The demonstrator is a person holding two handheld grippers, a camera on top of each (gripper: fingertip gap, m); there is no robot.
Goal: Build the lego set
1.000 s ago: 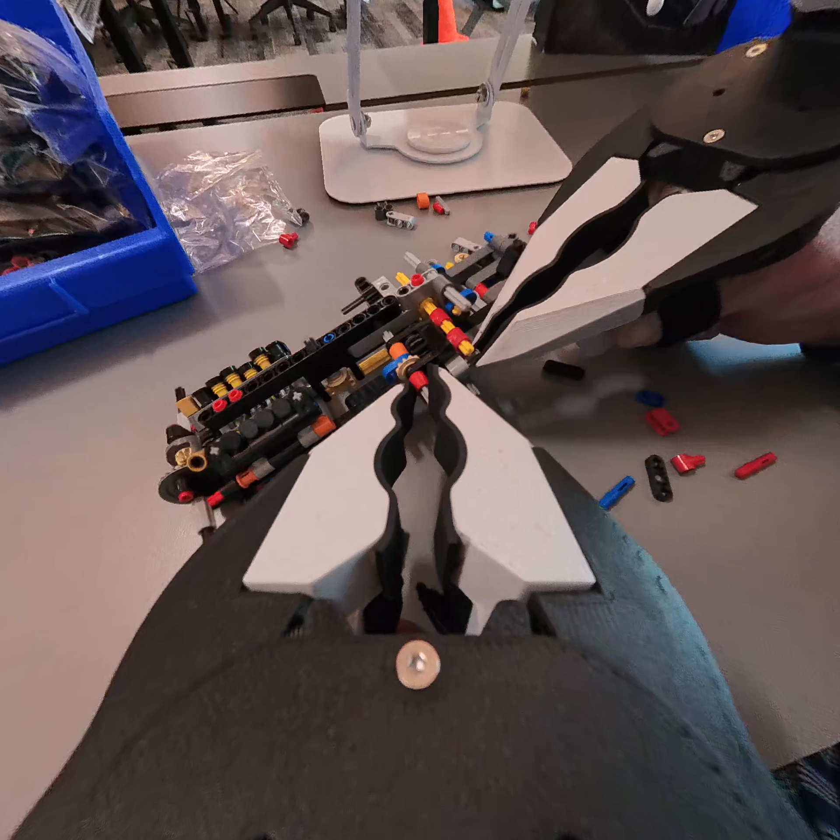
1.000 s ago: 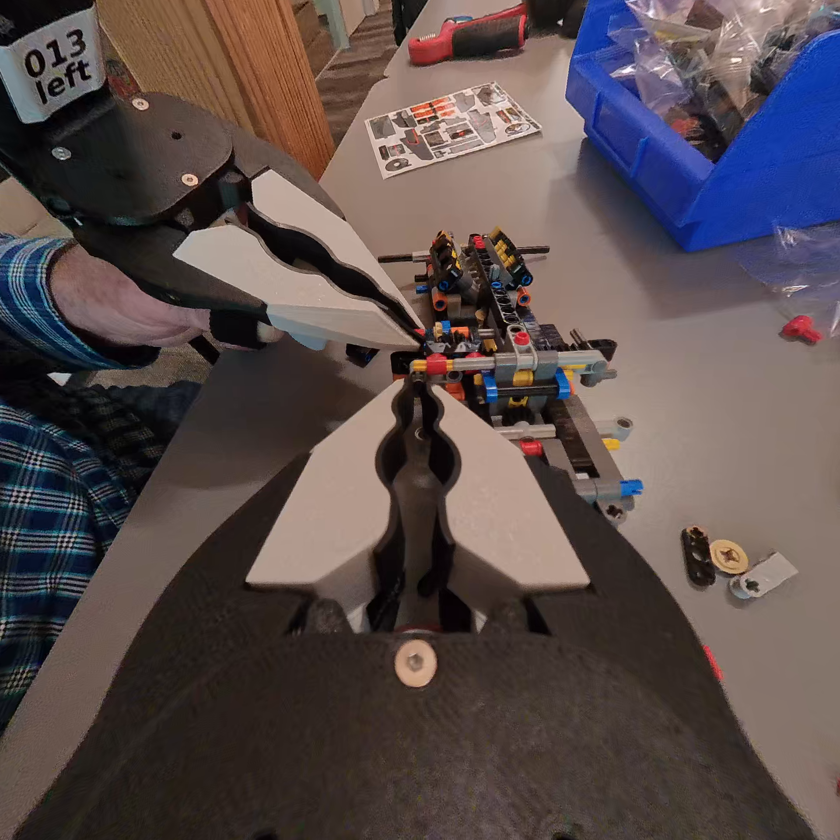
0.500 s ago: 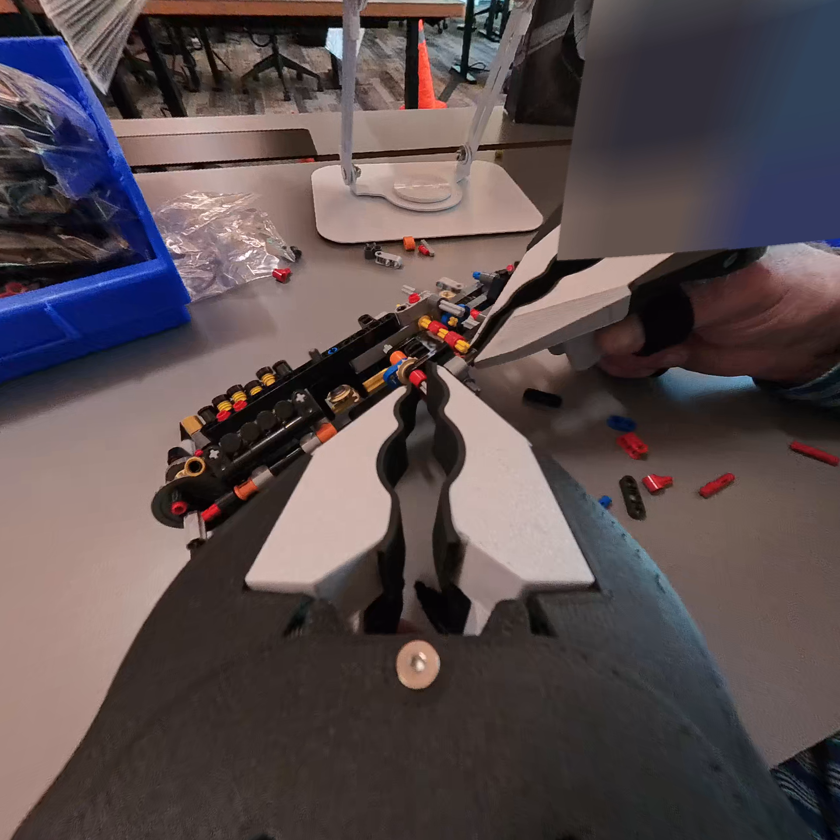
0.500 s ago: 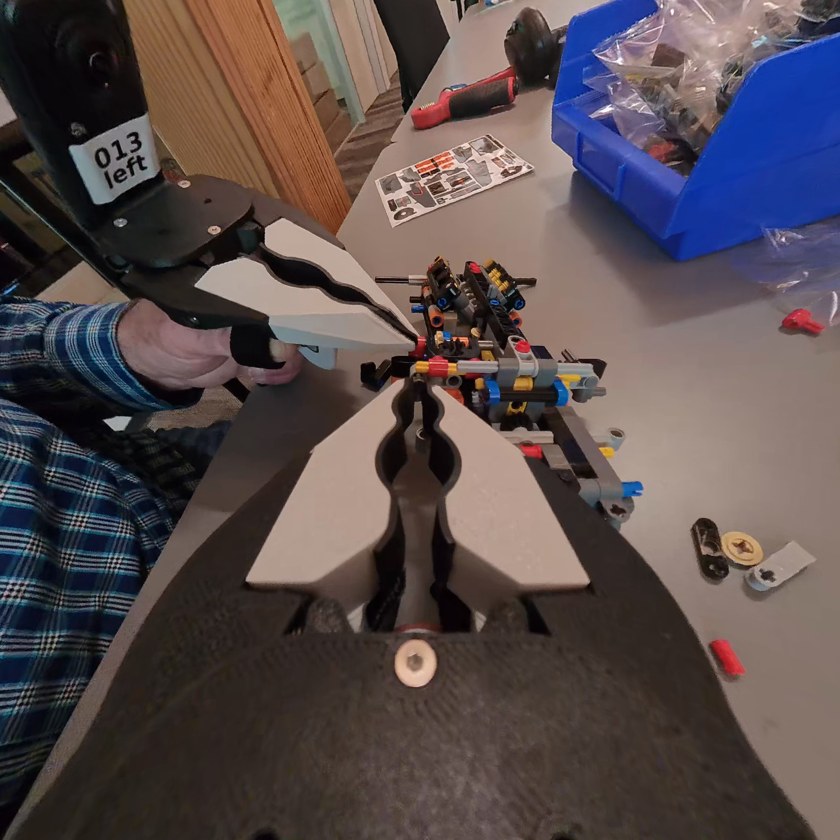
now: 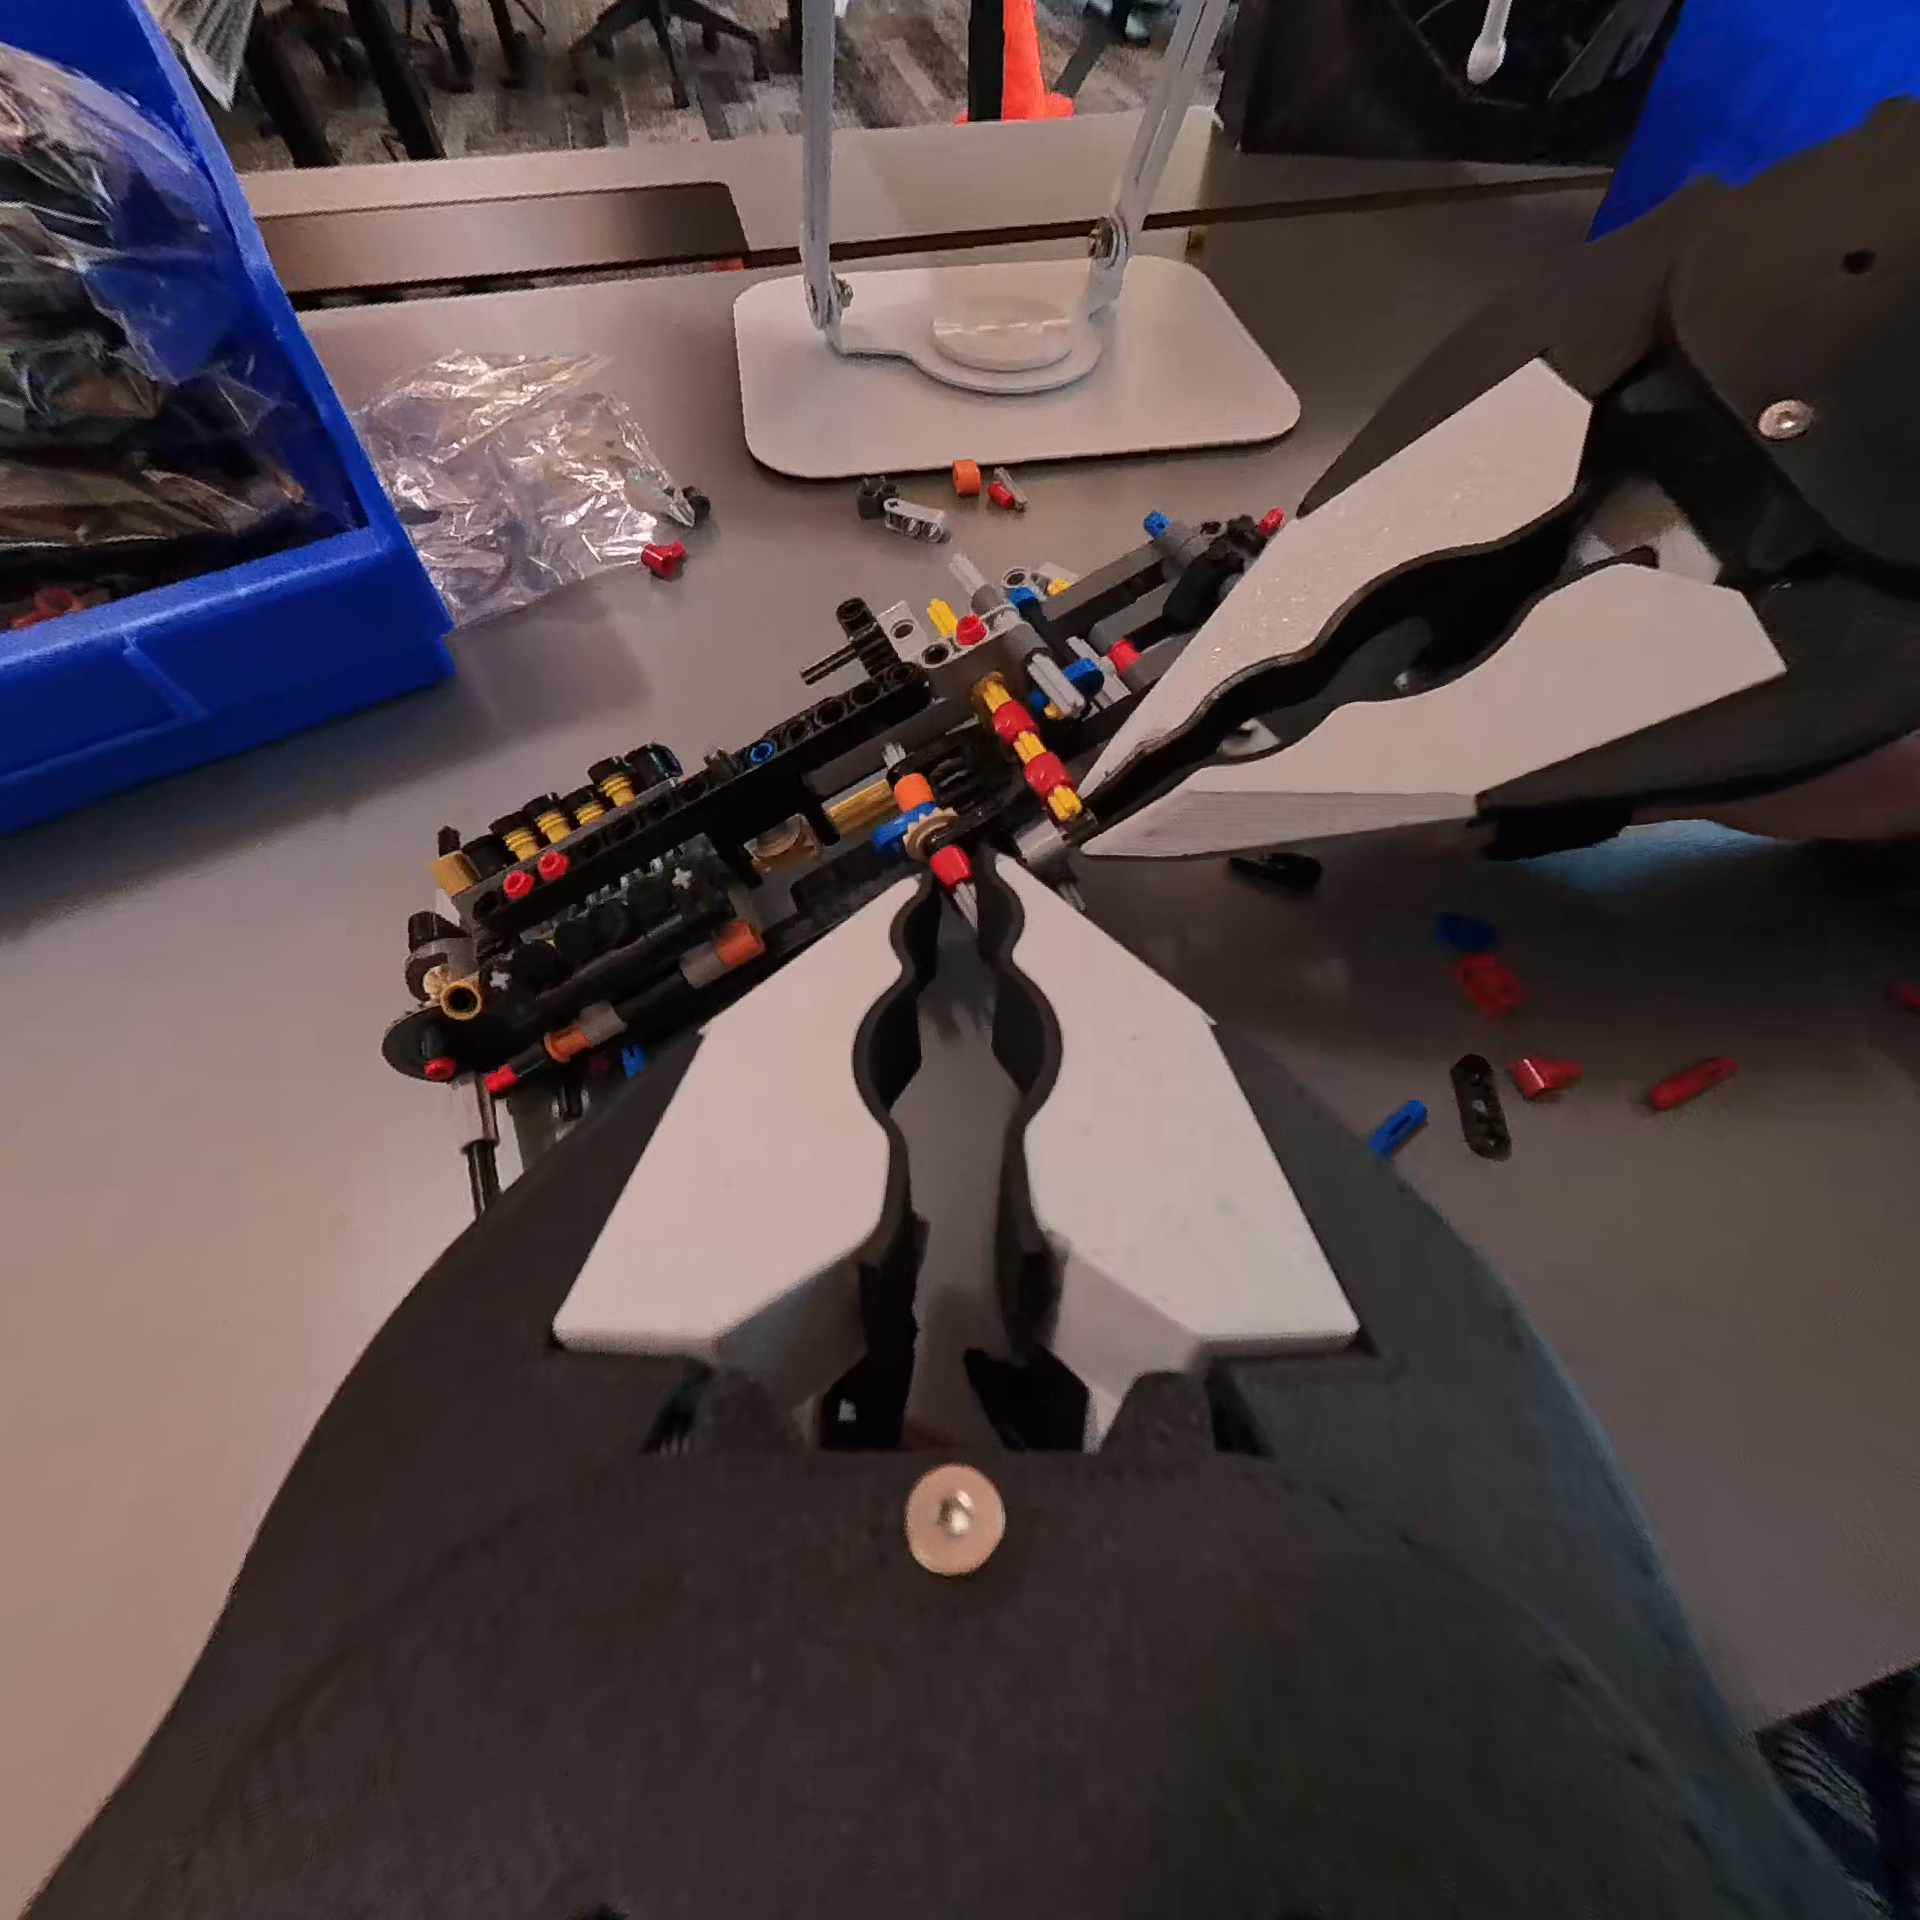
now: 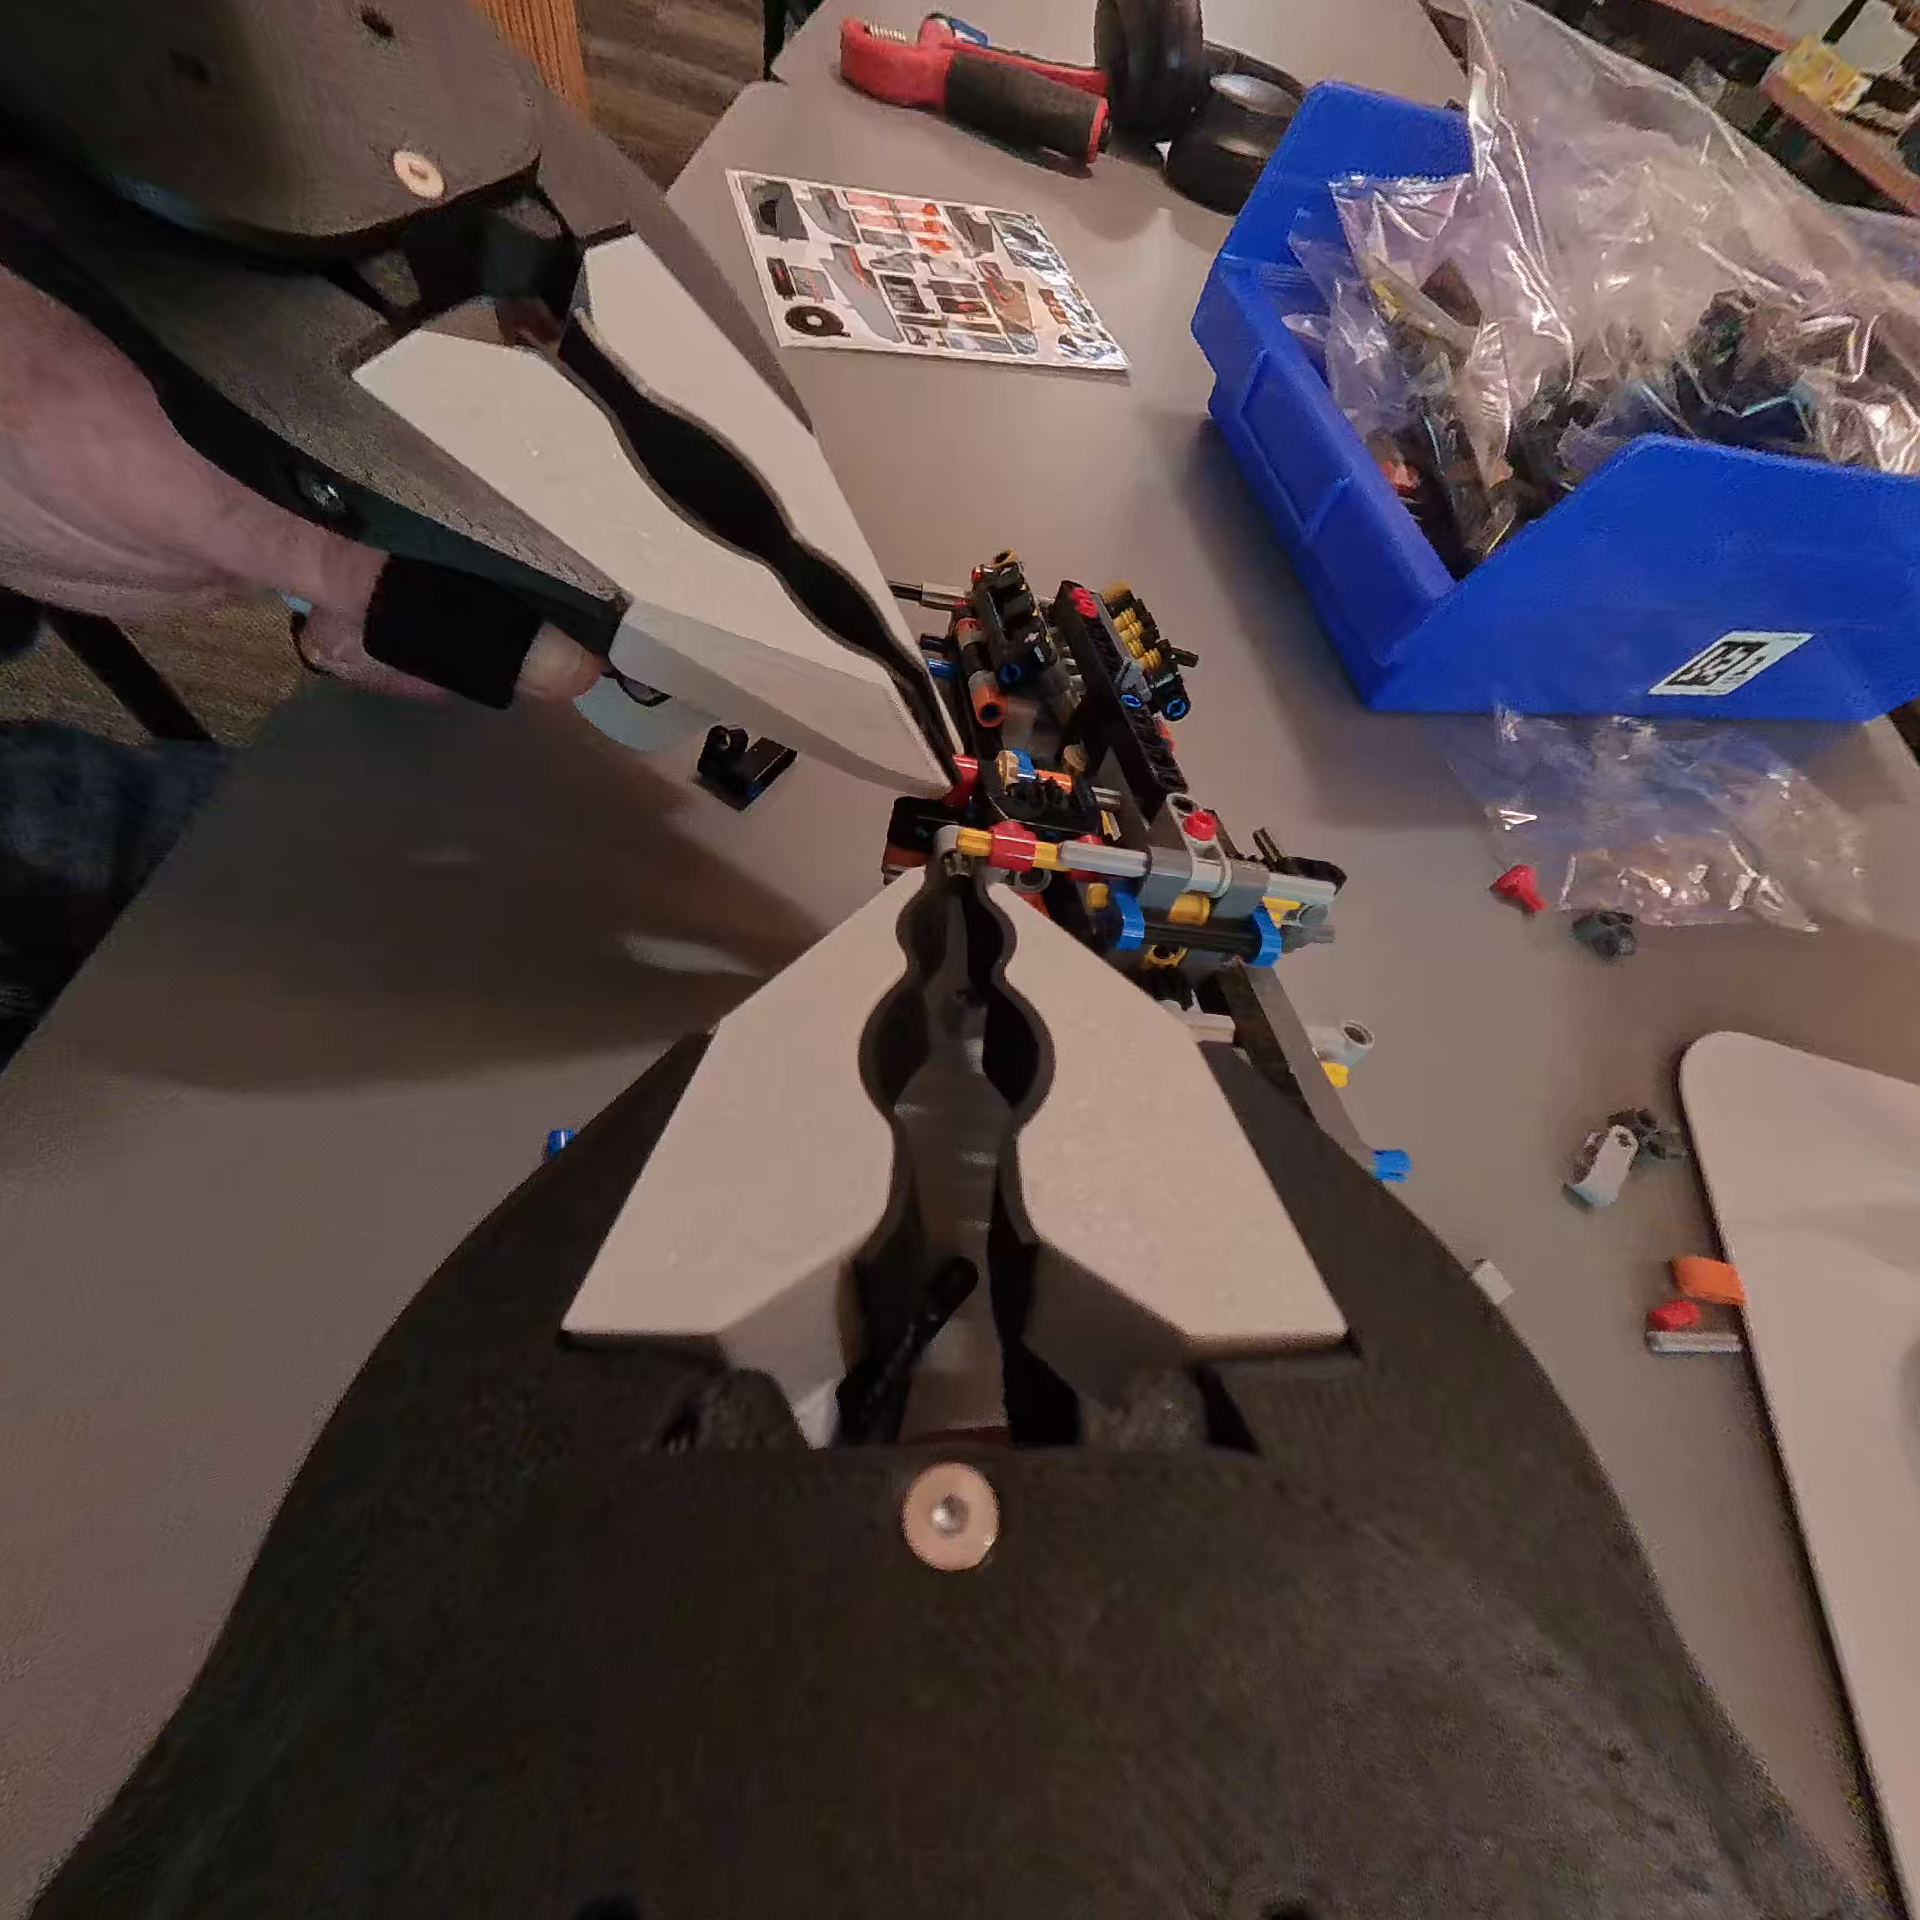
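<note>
A long black lego model with red, yellow and blue pins lies on the grey table. My left gripper is shut on a grey axle with a red bush at the model's near end. My right gripper is shut on the end of a cross axle with yellow and red bushes on the same model. The right gripper also shows in the left wrist view, coming in from the upper right. The left gripper shows in the right wrist view, coming in from the upper left. The two sets of tips almost touch.
A blue bin of bagged parts stands beside the model, with a clear plastic bag next to it. A pale stand base is behind. Loose red, blue and black pieces lie to the right. A sticker sheet lies farther off.
Both grippers have stayed shut on the same end of the model. Both views have shifted: each shows the other gripper larger and closer, and the stand base has come into the right wrist view.
</note>
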